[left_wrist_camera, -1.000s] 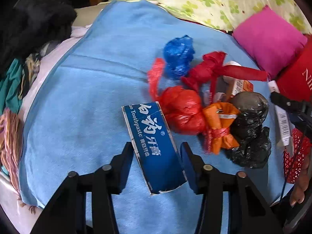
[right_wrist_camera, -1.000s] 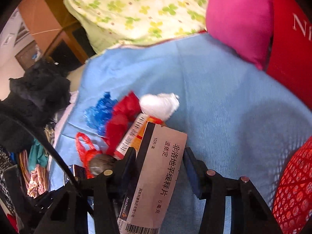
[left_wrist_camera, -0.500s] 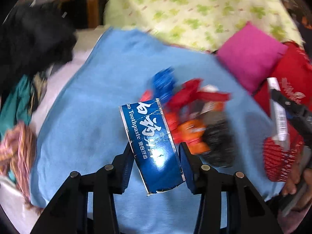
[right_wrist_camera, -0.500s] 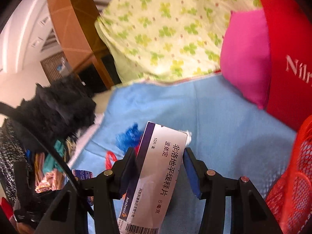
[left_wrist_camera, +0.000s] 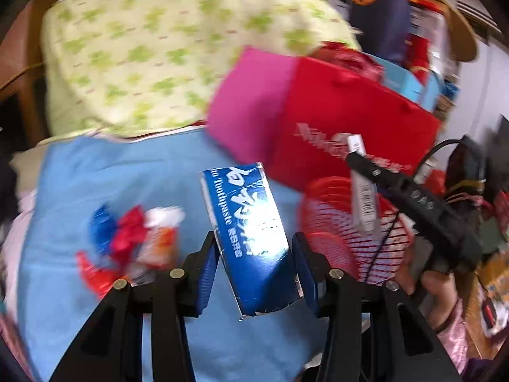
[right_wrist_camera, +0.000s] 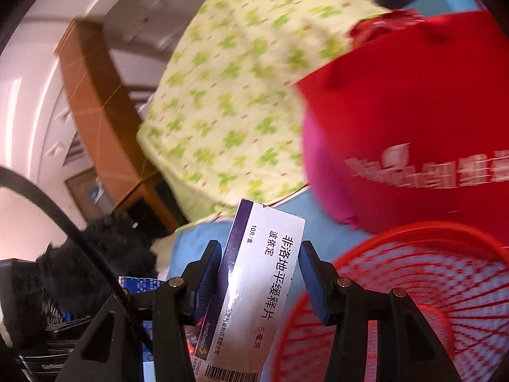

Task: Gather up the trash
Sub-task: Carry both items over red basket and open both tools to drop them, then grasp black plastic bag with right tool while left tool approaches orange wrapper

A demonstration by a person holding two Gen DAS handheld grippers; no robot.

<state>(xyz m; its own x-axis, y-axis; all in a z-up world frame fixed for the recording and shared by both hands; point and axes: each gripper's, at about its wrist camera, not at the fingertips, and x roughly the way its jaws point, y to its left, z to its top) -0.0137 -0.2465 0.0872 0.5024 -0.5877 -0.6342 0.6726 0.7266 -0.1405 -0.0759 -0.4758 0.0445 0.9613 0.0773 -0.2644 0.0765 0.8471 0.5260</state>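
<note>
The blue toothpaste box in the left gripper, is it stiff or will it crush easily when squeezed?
The blue toothpaste box probably crushes easily: it looks like thin card, and its near end is torn open. It is likely empty and light, since the left gripper holds it tilted by its sides alone. The glossy face may be a little slippery.

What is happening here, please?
A person is collecting trash with two handheld grippers. The left gripper holds a blue cardboard toothpaste box; the right gripper holds a white and purple medicine box. A red mesh plastic basket is close by. Crumpled bags lie on the blue cloth.
</note>
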